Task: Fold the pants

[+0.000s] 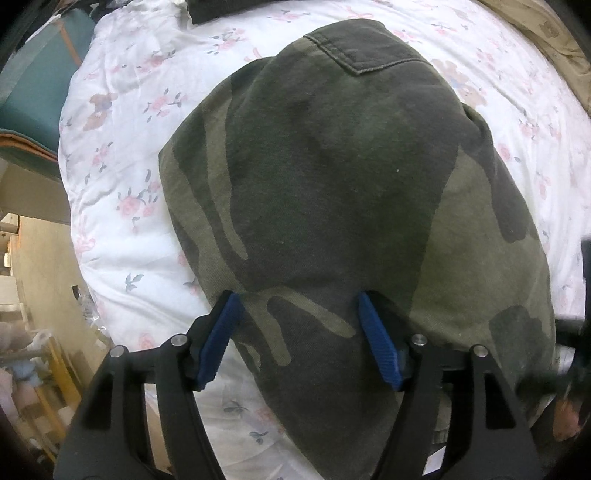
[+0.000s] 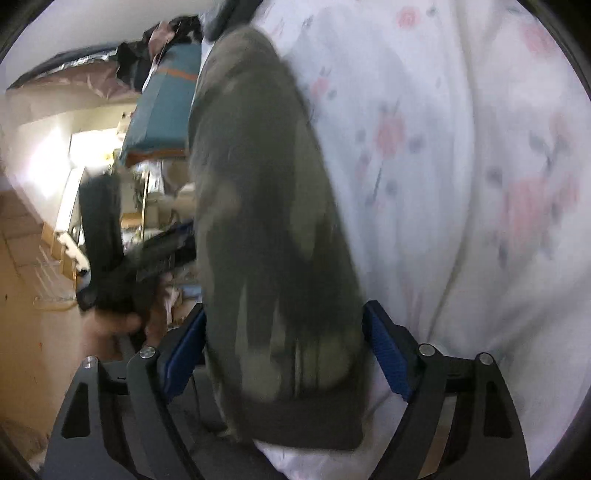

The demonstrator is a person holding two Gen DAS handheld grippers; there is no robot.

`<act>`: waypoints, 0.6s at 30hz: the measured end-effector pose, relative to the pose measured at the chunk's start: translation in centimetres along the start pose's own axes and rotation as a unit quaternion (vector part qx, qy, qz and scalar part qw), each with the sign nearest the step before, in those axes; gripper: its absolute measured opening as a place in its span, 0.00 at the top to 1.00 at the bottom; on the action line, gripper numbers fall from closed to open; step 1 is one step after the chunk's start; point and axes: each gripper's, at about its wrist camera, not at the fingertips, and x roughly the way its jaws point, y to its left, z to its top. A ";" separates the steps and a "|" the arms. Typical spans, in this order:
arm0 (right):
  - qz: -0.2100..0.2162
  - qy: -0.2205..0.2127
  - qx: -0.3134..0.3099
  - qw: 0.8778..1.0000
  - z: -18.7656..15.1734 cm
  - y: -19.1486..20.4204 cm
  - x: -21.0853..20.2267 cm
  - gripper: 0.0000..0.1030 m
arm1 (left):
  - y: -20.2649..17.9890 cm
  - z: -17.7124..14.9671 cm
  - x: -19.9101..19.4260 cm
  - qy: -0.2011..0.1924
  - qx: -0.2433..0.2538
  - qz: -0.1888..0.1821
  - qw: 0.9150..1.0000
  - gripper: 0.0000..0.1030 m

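The camouflage pants (image 1: 332, 192) lie folded into a thick pad on the white flowered bedding (image 1: 122, 147), with a back pocket (image 1: 369, 48) at the far end. My left gripper (image 1: 298, 299) points down onto the near part of the cloth. Its blue pads (image 1: 221, 336) stand apart and the cloth lies flat between them. In the blurred right wrist view the pants (image 2: 266, 206) run away from the camera. My right gripper (image 2: 286, 310) straddles their near end, jaws wide, with cloth filling the gap.
A teal cushion (image 1: 40, 96) sits past the bed's left edge, above a cluttered floor (image 1: 40, 350). A dark garment (image 1: 229, 9) lies at the far edge of the bedding and a tan cloth (image 1: 546, 40) at the far right. A hand (image 2: 114, 325) holds the left gripper's body (image 2: 107, 236).
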 end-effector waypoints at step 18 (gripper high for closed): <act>-0.001 -0.159 -0.019 0.987 -0.9 6.1 -4.4 0.61 | 2.6 1.0 -3.0 -0.039 -0.068 -0.098 0.992 0.35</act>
